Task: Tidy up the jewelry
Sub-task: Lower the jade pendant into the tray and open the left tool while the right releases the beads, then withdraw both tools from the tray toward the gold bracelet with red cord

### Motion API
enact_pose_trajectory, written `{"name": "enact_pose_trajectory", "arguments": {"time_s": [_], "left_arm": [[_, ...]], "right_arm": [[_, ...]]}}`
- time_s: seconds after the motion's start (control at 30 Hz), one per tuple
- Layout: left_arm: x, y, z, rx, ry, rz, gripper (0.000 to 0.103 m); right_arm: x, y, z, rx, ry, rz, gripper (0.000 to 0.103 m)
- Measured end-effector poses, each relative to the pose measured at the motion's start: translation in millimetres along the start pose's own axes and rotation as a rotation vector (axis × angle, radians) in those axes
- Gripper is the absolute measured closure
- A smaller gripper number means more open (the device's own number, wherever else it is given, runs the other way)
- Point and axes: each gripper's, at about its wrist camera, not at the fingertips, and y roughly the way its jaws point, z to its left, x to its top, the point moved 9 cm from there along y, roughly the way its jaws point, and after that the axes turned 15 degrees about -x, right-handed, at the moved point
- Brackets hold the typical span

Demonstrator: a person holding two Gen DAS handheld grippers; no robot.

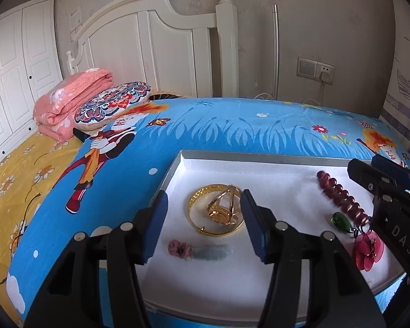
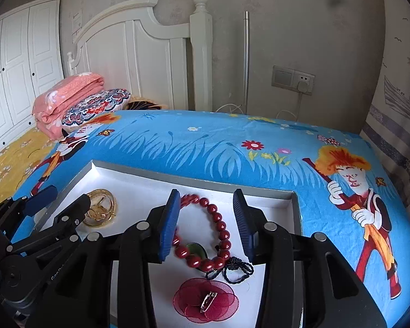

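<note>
Your left gripper [image 1: 205,213] stands parted over the gold bangle [image 1: 216,210] and your right gripper [image 2: 206,216] parted over the red bead bracelet [image 2: 218,235], neither gripping, both pieces lying in the white tray [image 1: 259,161] on the bed [image 1: 205,125].

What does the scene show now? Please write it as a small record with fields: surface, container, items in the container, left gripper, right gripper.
surface: bed with a blue cartoon sheet
container: shallow white-lined box, lying on the sheet
items in the container: gold bangle with a gold ring lying on it; red bead bracelet; green pendant; red gauze flower brooch; small pink and pale green piece
left gripper: open above the bangle, holding nothing
right gripper: open above the bead bracelet, fingers not pressing it
</note>
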Motion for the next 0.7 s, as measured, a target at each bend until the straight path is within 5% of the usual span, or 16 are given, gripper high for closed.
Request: {"name": "enact_pose_trajectory", "arguments": {"time_s": [0.33,0.7], "left_arm": [[-8.8,-31.7,-4.0,0.015,0.048,-0.041,0.034],[-49.1,-83.4,-13.7,-0.003,0.075,-0.064,0.012]], "right_arm": [[-7.5,-39.1,-10.0,0.043,0.008,-0.032,0.063],[-70.3,-86.4,-16.8,0.101,-0.041,-0.007,0.063]]}}
